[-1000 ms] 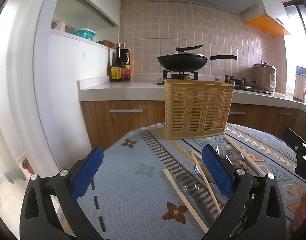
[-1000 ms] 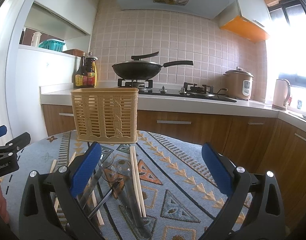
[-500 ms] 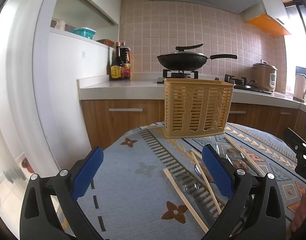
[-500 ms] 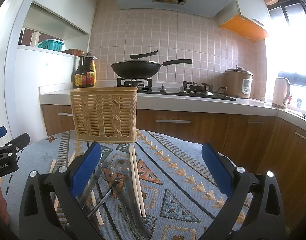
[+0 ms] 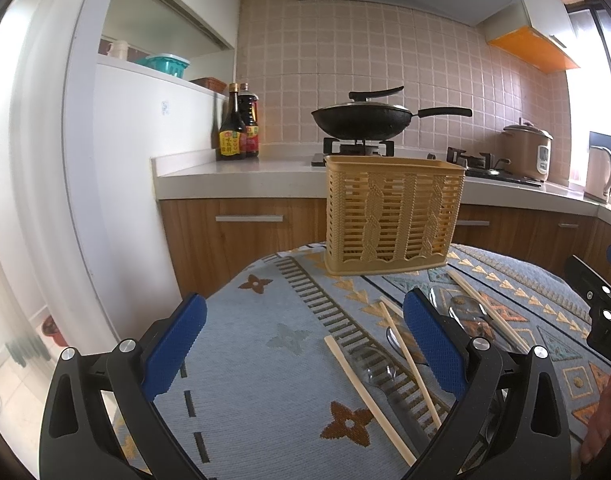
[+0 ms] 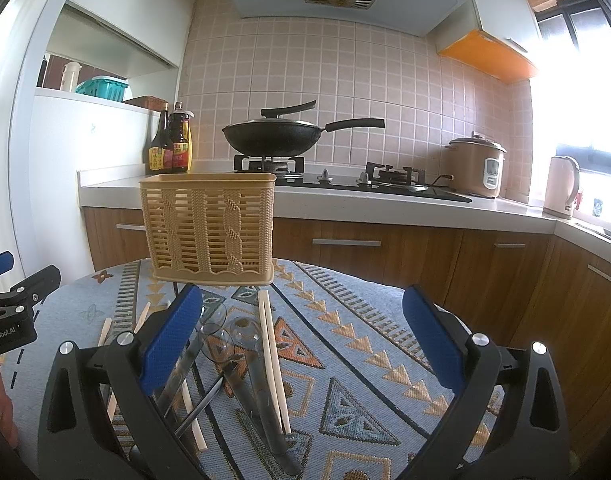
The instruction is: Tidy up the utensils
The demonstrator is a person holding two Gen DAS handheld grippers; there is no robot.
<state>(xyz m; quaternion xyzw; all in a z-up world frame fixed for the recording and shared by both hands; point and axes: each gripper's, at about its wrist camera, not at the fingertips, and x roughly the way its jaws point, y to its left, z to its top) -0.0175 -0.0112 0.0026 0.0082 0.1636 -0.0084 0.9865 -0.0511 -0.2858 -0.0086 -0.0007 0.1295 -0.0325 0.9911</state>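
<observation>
A tan slotted utensil basket stands upright at the far side of the round table, also in the right wrist view. Wooden chopsticks and clear plastic spoons lie loose on the patterned cloth in front of it. In the right wrist view a chopstick pair and clear spoons lie between the fingers. My left gripper is open and empty above the cloth, left of the utensils. My right gripper is open and empty above them.
The table wears a blue patterned cloth. Behind it runs a kitchen counter with sauce bottles, a wok on the hob, a rice cooker and a kettle. A white wall pillar stands at the left.
</observation>
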